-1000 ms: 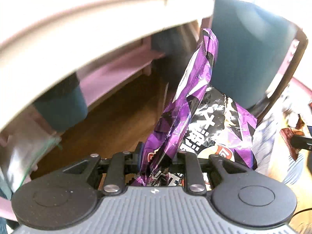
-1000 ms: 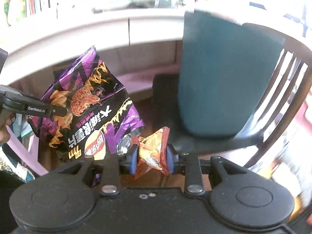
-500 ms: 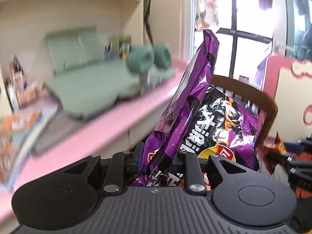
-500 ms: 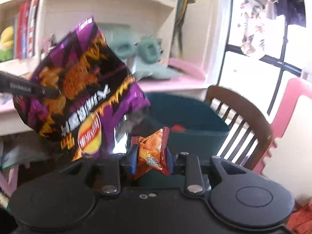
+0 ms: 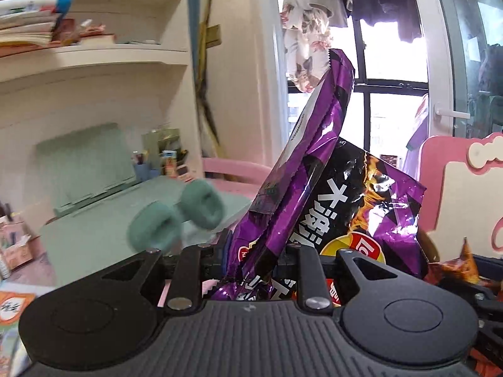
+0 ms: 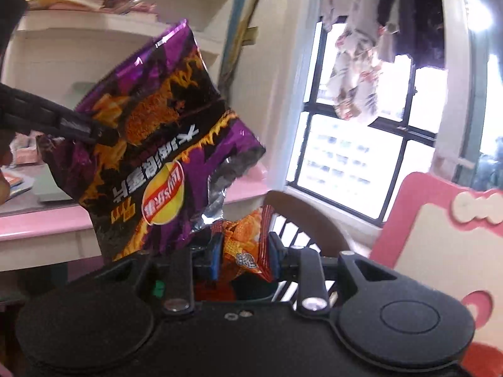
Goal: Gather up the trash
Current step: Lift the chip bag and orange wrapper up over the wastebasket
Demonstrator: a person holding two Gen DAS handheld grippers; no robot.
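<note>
The left gripper (image 5: 251, 251) has its jaws closed on the lower end of a purple Lay's chip bag (image 5: 317, 188), which stands up through the centre of the left wrist view and opens toward the window (image 5: 396, 119) at the upper right of the frame. The right gripper (image 6: 243, 256) pinches a small orange snack wrapper (image 6: 245, 242) between its blue pads (image 6: 214, 259), low in the middle of the right wrist view — just under the torn, silver-lined edge of the purple bag (image 6: 151, 169), which hangs in the left half of that frame. Behind are a pink desk (image 6: 44, 220), shelves with books (image 5: 28, 28), green headphones (image 5: 176, 220) and the back of a wooden chair (image 6: 308, 213). Both pieces of trash are lifted into the air, so the step in hand seems to be the carrying; no bin is visible in either view. The next move probably calls for finding the trash container, bringing both grippers above it, and only then opening the jaws — the light bags may flutter or stick to the pads.
</note>
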